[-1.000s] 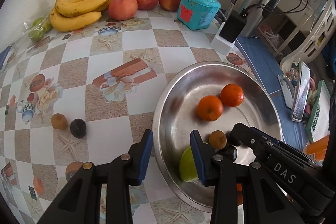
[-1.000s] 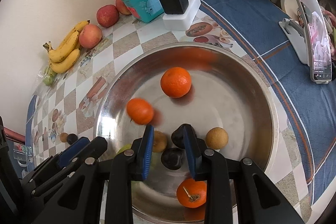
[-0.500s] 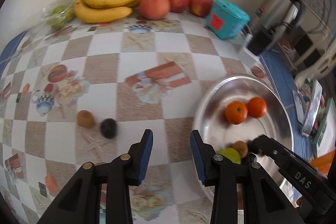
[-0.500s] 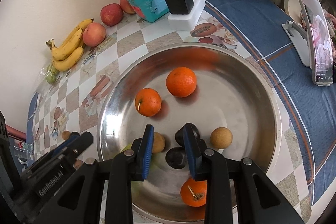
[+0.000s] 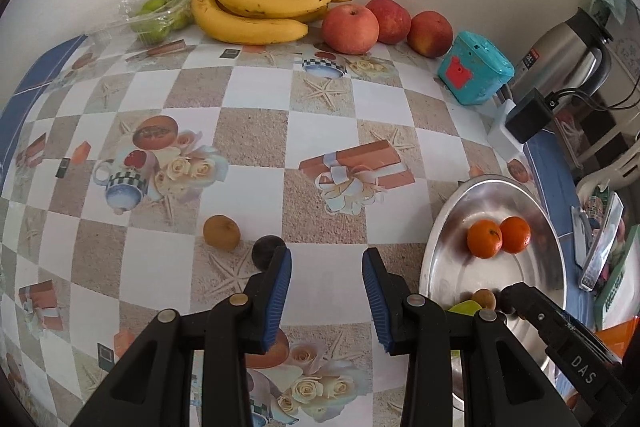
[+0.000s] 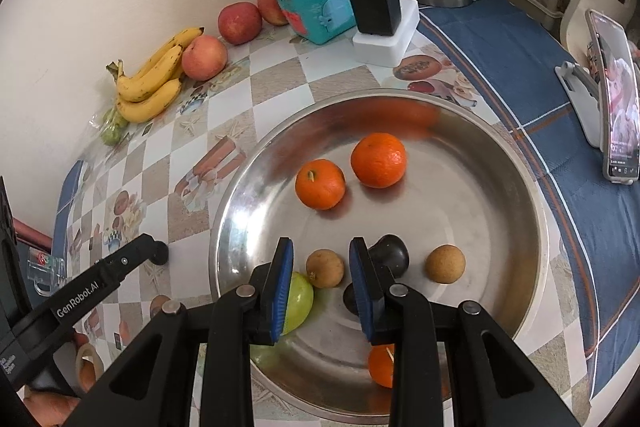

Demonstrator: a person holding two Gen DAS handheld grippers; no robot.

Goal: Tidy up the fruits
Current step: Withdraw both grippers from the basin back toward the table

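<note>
My left gripper hovers open over the checked tablecloth, nothing between its blue pads. A dark round fruit lies just outside its left fingertip, with a small brown fruit further left. At the right stands the steel bowl. My right gripper hangs open above the bowl. A small brown fruit lies on the bowl floor in the gap between its jaws, untouched. The bowl also holds oranges, two dark fruits, another brown fruit and a green fruit partly behind a finger.
Along the back wall lie bananas, three apples and bagged green fruits. A teal box, a charger block and a kettle stand at the right. A phone on a stand sits right of the bowl.
My left gripper has swung left, off the bowl and over the tablecloth, close to the dark fruit. One orange rolled beside the other. My right gripper has hardly moved.
</note>
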